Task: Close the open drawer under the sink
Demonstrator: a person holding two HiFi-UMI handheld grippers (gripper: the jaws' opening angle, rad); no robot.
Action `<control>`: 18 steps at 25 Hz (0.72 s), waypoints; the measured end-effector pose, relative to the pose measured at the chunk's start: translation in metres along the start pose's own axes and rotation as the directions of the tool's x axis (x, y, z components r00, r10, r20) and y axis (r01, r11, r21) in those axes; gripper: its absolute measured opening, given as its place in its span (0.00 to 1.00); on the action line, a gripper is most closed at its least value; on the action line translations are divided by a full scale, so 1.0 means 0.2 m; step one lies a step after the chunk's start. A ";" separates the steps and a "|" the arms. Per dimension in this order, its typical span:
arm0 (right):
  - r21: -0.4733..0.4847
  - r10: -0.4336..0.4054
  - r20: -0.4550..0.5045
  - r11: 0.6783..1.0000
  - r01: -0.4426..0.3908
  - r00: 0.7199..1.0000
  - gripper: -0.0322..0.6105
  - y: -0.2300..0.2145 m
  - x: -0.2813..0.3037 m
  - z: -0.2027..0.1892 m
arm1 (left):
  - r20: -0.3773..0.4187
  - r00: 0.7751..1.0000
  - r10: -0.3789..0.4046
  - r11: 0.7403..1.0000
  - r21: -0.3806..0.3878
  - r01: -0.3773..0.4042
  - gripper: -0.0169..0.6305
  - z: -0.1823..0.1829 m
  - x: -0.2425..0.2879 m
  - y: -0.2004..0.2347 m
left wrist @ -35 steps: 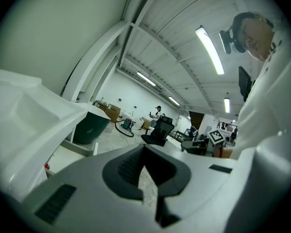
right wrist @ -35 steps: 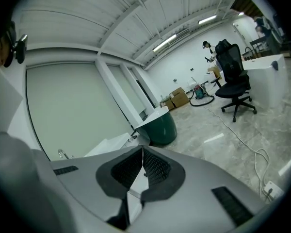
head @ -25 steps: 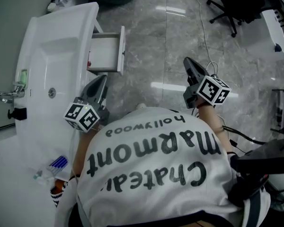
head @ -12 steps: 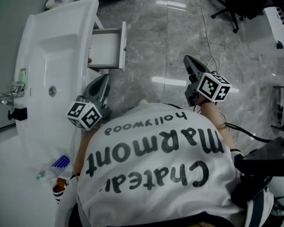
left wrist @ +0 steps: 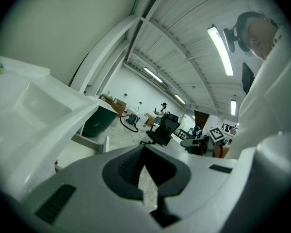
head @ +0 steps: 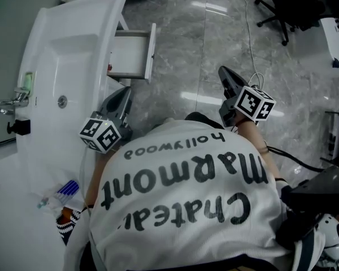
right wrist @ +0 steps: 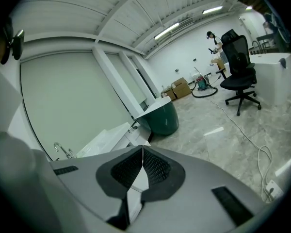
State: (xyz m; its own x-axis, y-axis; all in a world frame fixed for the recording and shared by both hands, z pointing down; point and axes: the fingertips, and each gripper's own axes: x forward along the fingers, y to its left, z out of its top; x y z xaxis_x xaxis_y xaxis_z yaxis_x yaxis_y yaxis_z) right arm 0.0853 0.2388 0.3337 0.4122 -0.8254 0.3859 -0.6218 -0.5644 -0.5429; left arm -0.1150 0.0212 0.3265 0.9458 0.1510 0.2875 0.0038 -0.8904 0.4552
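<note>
While the person's white shirt fills the near part of the head view, the left gripper is held just beside the front edge of the white sink. Its fingers are closed tip to tip with nothing between them. The right gripper is out over the grey floor, well apart from the sink, and its fingers are also pressed together and empty. Beyond the left gripper, the drawer stands pulled out from under the sink, with neither gripper touching it. Farther off, a black office chair stands on the floor, and a dark green tub sits past the sink's far end.
</note>
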 end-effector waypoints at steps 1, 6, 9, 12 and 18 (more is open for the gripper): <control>-0.003 0.004 -0.003 1.000 -0.004 1.000 0.07 0.01 0.00 0.00 | 0.002 1.000 0.005 1.000 -0.002 -0.005 0.04 0.00 0.00 0.01; 0.011 0.037 -0.037 0.999 -0.037 0.999 0.07 0.07 0.05 -0.06 | 0.011 1.000 0.026 1.000 -0.010 -0.026 0.04 0.01 -0.01 0.04; -0.007 0.073 -0.069 0.997 -0.073 0.995 0.07 0.11 0.11 -0.08 | 0.017 0.999 0.037 0.999 -0.020 -0.037 0.04 0.01 0.02 0.05; -0.041 0.105 -0.105 0.993 -0.110 0.989 0.07 0.14 0.19 -0.09 | 0.027 0.998 0.054 0.998 -0.039 -0.053 0.04 0.01 0.06 0.07; -0.208 0.194 -0.276 0.944 -0.255 0.941 0.07 0.23 0.43 -0.11 | 0.050 0.991 0.126 0.989 -0.089 -0.121 0.04 0.05 0.12 0.13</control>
State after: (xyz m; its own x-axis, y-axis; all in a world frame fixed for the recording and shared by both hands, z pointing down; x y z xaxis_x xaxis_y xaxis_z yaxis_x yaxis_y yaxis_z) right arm 0.0771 0.1422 0.3579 0.0835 -0.8819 0.4640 -0.8308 -0.3187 -0.4563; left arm -0.0900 -0.0019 0.3364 0.9539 0.0161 0.2998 -0.1395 -0.8605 0.4900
